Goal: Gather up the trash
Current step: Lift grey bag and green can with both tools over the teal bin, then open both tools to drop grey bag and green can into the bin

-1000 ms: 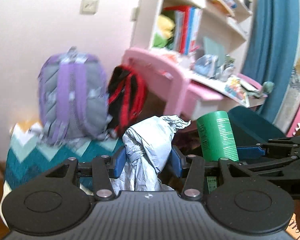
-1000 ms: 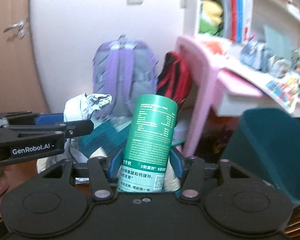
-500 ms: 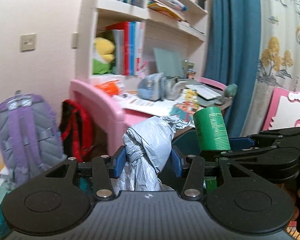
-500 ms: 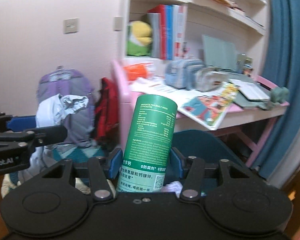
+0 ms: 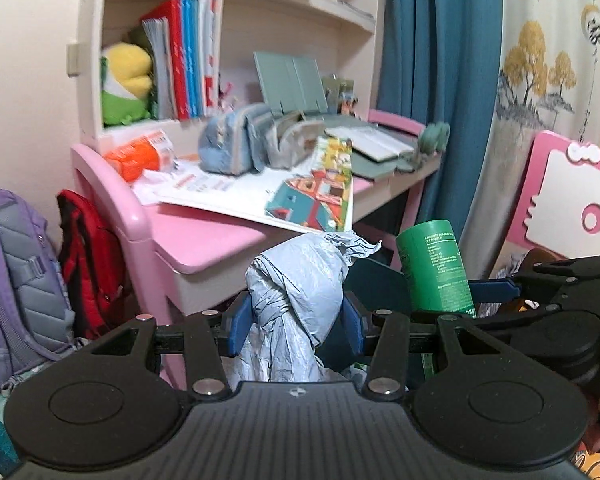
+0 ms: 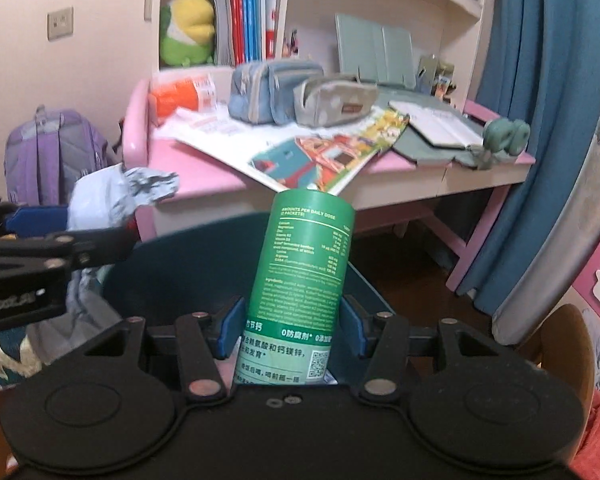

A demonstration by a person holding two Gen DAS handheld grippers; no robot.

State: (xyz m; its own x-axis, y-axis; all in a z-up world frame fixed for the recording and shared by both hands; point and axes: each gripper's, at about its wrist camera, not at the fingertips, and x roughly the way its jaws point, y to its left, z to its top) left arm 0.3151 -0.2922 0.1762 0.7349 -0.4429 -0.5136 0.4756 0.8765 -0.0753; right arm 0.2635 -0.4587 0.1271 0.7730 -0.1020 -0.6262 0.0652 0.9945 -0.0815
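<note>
Left gripper (image 5: pixel 296 322) clamped a crumpled grey plastic bag (image 5: pixel 300 280); right gripper (image 6: pixel 290 322), angled downward, gripped an upright green cardboard canister (image 6: pixel 304 272) over a dark teal bin (image 6: pixel 188 264).

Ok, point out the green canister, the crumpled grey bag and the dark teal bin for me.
green canister (image 6: pixel 306 264): right wrist view, middle of its printed label.
crumpled grey bag (image 5: pixel 296 284): left wrist view, the bunched middle between the gripper pads.
dark teal bin (image 6: pixel 188 264): right wrist view, inner wall left of the canister.

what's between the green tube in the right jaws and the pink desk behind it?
Right wrist view: the dark teal bin, its far rim between the green tube and the pink desk.
</note>
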